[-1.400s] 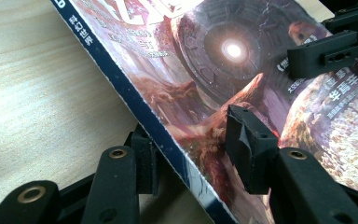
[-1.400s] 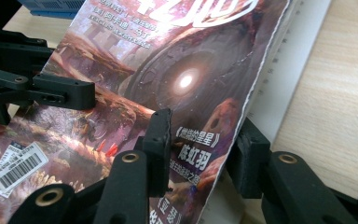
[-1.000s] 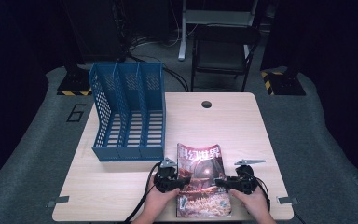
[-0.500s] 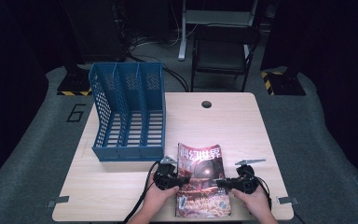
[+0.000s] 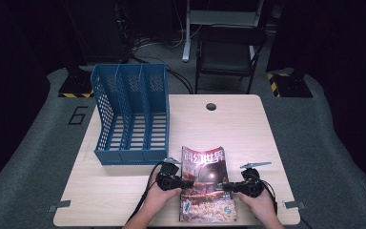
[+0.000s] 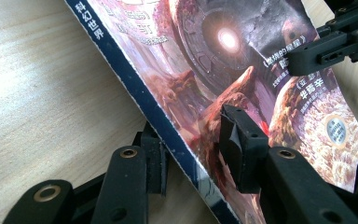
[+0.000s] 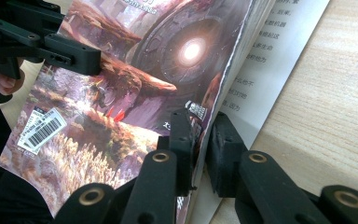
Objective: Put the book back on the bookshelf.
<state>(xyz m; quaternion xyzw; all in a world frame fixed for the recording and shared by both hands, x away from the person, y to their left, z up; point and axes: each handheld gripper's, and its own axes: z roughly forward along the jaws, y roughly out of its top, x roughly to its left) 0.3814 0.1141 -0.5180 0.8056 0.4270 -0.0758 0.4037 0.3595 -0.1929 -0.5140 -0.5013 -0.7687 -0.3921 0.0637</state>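
A magazine with a red and purple space cover lies at the table's front edge. My left gripper is at its blue spine. In the left gripper view, its jaws have just been closing. One pad sits beside the spine and the other on the cover, with a gap still showing. My right gripper is at the opposite edge. Its jaws have just been closing and now pinch the cover and some pages, lifted off a printed white page.
A blue three-slot file holder stands at the table's back left, its open front toward me. Bare wood tabletop stretches behind and right of the magazine, with a cable hole near the far edge. A dark chair stands beyond the table.
Both hands stay at the magazine's sides. The right gripper's jaws have drawn together on the magazine's right edge; the magazine itself has hardly shifted.
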